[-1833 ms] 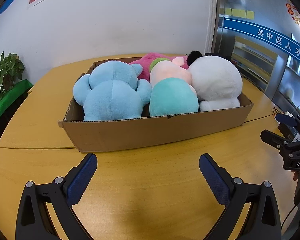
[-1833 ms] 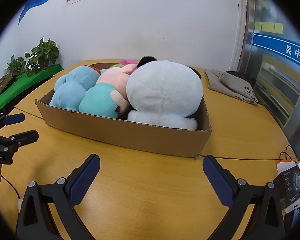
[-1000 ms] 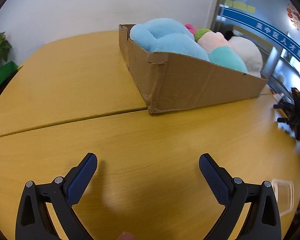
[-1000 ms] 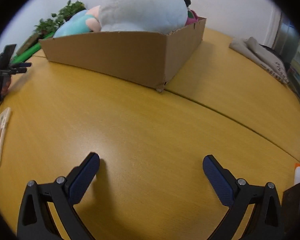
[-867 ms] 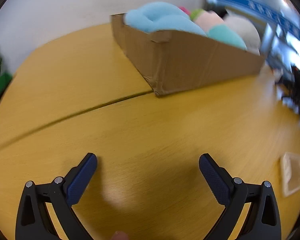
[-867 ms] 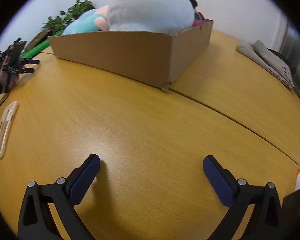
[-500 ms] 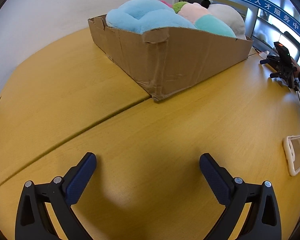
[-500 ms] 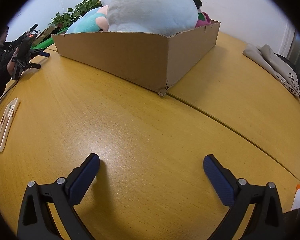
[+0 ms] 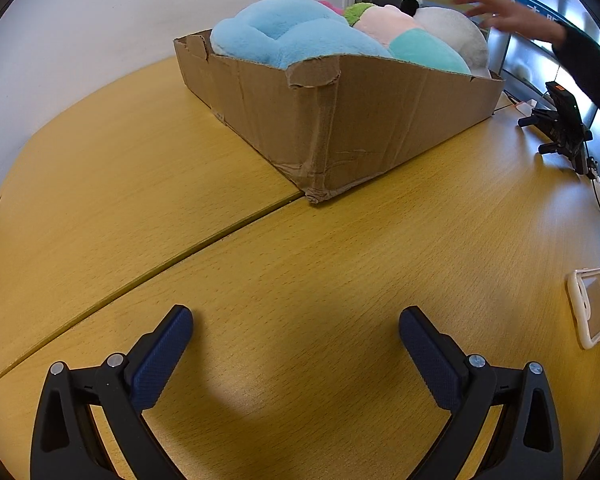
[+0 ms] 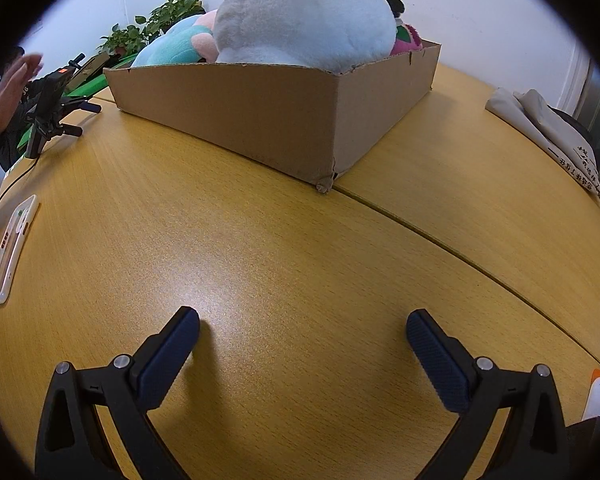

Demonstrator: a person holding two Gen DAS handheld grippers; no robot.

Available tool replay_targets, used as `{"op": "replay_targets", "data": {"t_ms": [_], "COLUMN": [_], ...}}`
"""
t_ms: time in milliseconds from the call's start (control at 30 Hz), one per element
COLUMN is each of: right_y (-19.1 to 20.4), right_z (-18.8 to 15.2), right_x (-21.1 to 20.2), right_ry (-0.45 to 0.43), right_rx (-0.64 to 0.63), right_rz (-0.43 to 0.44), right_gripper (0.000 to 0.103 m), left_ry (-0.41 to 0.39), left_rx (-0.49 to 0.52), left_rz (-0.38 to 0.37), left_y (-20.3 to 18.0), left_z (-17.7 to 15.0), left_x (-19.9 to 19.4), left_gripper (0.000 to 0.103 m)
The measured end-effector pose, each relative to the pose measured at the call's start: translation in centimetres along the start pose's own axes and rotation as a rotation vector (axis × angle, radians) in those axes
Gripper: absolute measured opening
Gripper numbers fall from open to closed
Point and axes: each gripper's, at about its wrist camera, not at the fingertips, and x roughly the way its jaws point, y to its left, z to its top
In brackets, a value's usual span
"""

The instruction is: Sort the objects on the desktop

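Wooden tabletop (image 9: 340, 264) lies under our left gripper (image 9: 296, 326) and right gripper (image 10: 302, 326), both spread wide and empty, facing the cardboard box (image 9: 380, 120).

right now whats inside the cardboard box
The cardboard box holds plush toys piled above its rim: a light blue one, a pink and teal one, and a white one. Anything beneath them is hidden.

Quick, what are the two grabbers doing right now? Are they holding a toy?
Left gripper: open, holding nothing, over the bare table.
Right gripper: open, holding nothing.
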Motion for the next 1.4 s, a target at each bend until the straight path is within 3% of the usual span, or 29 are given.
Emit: {"op": "replay_targets", "data": {"t_ms": [1400], "right_y": [-0.2], "right_z": [0.6], "right_x": [0.7], "right_ry": [0.005], "right_rx": [0.007], "right_rz": [0.002], "right_gripper": [0.103], "left_ry": [0.001], "left_rx": [0.001], "left_rz": [0.0], "left_y": [0.1], "left_z": [0.8], "left_x": [0.3], "left_gripper": [0.103]}}
